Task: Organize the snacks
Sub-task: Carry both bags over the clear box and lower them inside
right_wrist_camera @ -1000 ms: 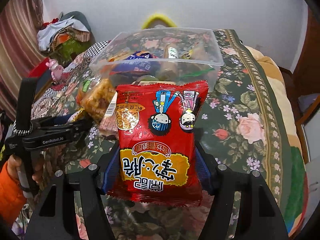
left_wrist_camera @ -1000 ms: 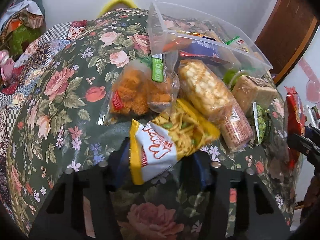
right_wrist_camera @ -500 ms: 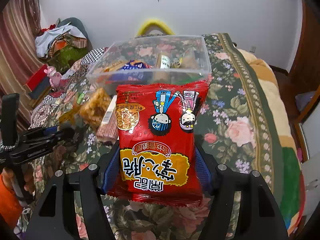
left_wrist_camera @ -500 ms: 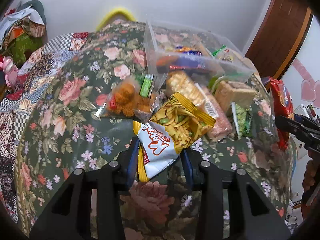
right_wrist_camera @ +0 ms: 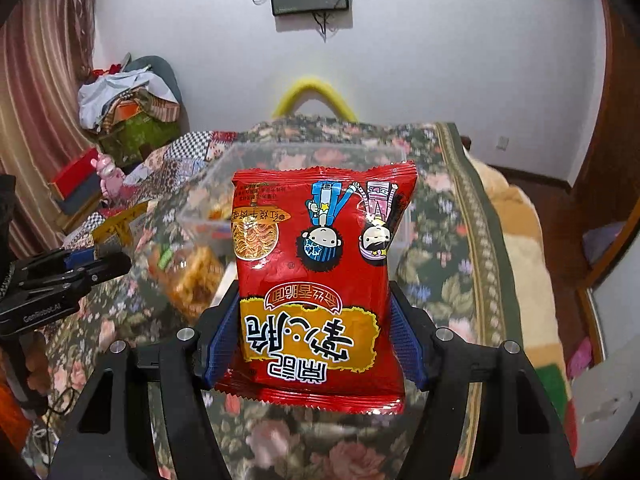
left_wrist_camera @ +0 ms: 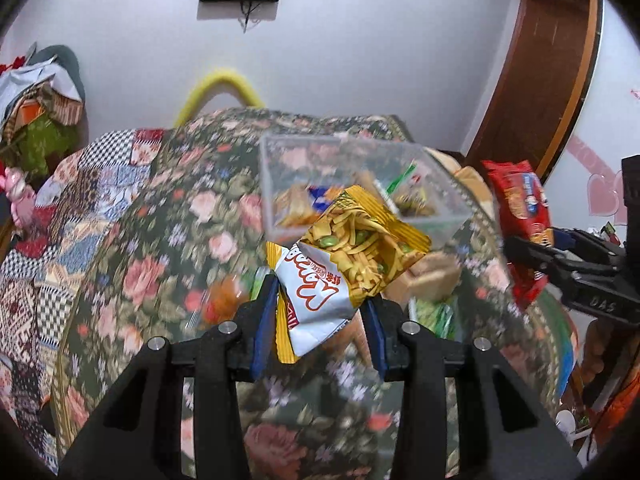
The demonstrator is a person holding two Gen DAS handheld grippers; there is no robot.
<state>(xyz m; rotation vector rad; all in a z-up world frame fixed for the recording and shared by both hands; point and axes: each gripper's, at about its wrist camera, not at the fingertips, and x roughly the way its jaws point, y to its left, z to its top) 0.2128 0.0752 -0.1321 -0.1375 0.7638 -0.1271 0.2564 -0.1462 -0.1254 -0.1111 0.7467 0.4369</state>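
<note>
Clear plastic bin [left_wrist_camera: 352, 184] on the floral bedspread [left_wrist_camera: 160, 240], partly filled — several packets visible through its walls, among them something orange and something blue. Task judged midway: some snacks already binned, more lying loose on the cover just in front of it, including an orange-filled clear bag [right_wrist_camera: 192, 276], a pale wrapped block [left_wrist_camera: 432, 280] and a green packet [left_wrist_camera: 436, 312], all blurred.

Two more packets in the air. Yellow-and-white noodle-snack packet [left_wrist_camera: 340, 276] raised clear of the bedspread, in front of the bin's near wall, pinched by its lower white end in the left gripper [left_wrist_camera: 320, 320]; jaws drawn close together with blue pads pressing the crumpled foil from either side, having just finished closing on it. Red packet with two cartoon figures [right_wrist_camera: 320, 280], upside down to the camera, clamped across its width in the right gripper [right_wrist_camera: 316, 344] — jaws standing fairly wide, pads flat against both side edges, packet upright and lined up with the bin behind.

Probably left: dropping both held packets into the bin, then gathering the loose ones.
</note>
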